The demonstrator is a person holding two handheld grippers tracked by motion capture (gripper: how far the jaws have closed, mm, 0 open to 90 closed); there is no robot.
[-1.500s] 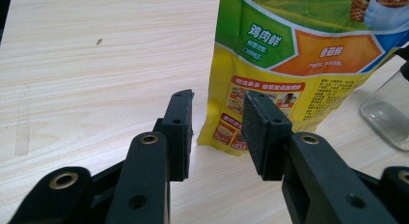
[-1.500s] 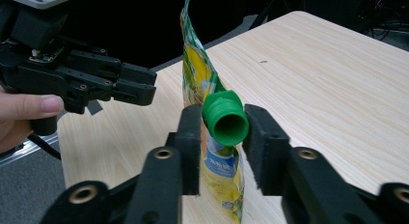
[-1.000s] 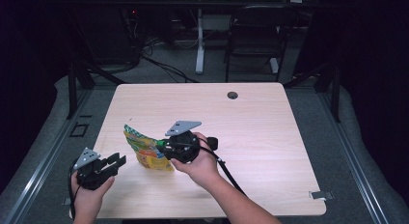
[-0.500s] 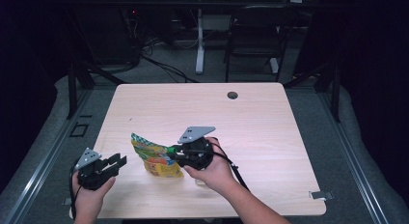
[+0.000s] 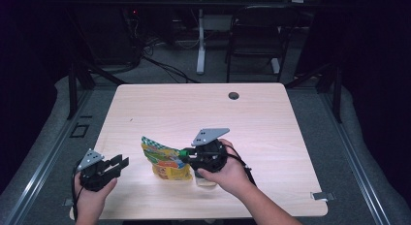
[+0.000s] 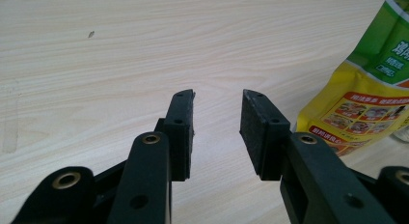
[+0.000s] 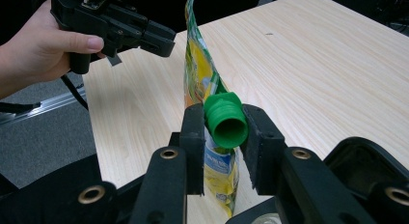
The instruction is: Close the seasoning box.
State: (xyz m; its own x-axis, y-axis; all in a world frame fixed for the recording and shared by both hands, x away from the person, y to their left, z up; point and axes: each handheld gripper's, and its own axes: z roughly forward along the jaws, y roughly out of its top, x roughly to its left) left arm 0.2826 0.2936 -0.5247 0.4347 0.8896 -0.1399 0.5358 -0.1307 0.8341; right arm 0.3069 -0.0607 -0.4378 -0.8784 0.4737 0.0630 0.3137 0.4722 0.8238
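The right gripper (image 7: 223, 130) clamps the green plastic screw cap (image 7: 225, 120) of the yellow-green foil pouch (image 5: 165, 161) standing on the pale wooden desk (image 5: 271, 118); the left gripper (image 6: 217, 125), open and empty, should steady the pouch body first.

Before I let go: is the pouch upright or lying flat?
Upright: the pouch stands on the table, right gripper clamped on its green cap.

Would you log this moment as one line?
right gripper: shut on green cap of pouch | left gripper: open, empty
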